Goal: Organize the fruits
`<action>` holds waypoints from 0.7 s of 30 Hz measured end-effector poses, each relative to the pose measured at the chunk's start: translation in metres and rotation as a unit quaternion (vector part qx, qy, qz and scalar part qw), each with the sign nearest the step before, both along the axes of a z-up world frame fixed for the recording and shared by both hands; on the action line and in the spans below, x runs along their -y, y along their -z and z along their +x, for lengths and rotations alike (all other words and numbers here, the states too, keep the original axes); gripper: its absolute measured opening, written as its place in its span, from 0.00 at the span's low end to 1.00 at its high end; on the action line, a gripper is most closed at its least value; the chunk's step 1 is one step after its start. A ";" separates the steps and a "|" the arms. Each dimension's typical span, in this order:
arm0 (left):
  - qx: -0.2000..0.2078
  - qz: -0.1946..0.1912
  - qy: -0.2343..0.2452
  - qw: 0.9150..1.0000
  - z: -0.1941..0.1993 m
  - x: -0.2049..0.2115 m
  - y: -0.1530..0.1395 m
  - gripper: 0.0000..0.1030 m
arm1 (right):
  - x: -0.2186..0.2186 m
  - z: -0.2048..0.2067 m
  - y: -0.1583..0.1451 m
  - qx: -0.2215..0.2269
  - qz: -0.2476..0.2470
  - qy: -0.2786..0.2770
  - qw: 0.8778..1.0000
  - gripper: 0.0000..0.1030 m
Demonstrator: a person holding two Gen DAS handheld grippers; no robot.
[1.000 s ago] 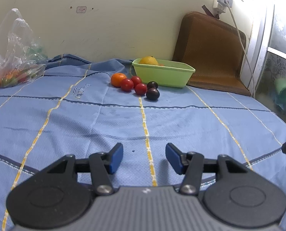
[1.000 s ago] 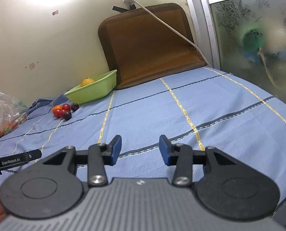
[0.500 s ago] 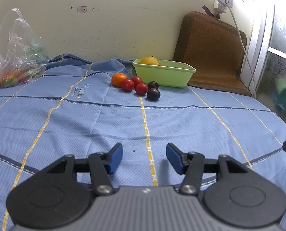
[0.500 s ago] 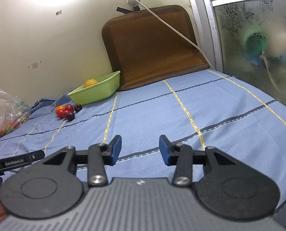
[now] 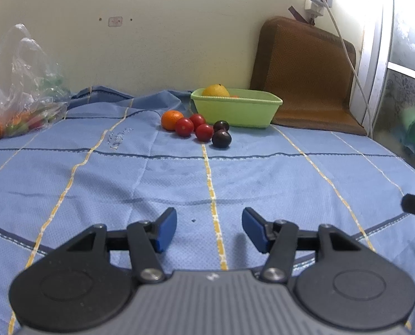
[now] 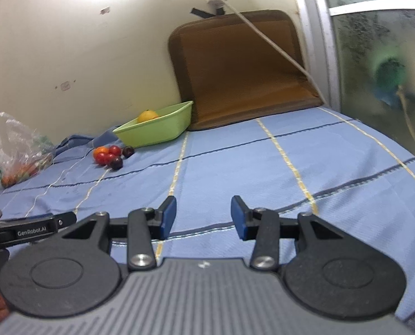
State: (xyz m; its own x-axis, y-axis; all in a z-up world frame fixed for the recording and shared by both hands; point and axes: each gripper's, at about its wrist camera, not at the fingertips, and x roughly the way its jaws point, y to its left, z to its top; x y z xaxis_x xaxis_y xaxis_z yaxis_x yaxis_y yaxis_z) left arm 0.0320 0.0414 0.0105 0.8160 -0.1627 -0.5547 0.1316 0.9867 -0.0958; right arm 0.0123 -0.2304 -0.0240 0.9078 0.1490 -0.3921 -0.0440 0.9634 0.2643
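Observation:
A green basket [image 5: 235,113] stands at the far side of the blue cloth with a yellow-orange fruit [image 5: 216,90] inside. In front of it lie an orange [image 5: 171,119], three red tomatoes [image 5: 184,127] and two dark plums [image 5: 221,139]. The same cluster [image 6: 111,155] and basket [image 6: 154,128] show at far left in the right wrist view. My left gripper [image 5: 209,228] is open and empty, low over the cloth, well short of the fruit. My right gripper [image 6: 203,216] is open and empty, further right.
A clear plastic bag [image 5: 20,95] of mixed produce lies at far left by the wall. A brown cushion [image 5: 305,75] leans on the wall to the right of the basket, with a white cable [image 5: 347,50] hanging over it. A glass door [image 6: 380,64] borders the right edge.
Both grippers have crept slightly forward and stayed open. In the right wrist view the scene has shifted right. The fruit has not moved.

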 end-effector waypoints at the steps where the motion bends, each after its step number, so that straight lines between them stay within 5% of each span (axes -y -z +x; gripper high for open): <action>1: 0.001 0.000 -0.003 1.000 -0.001 0.000 0.000 0.51 | -0.001 0.003 -0.001 -0.001 0.001 -0.004 1.000 0.45; 21: 0.018 0.019 -0.008 1.000 -0.005 0.006 -0.002 0.51 | -0.012 0.003 -0.004 -0.004 -0.002 -0.023 1.000 0.45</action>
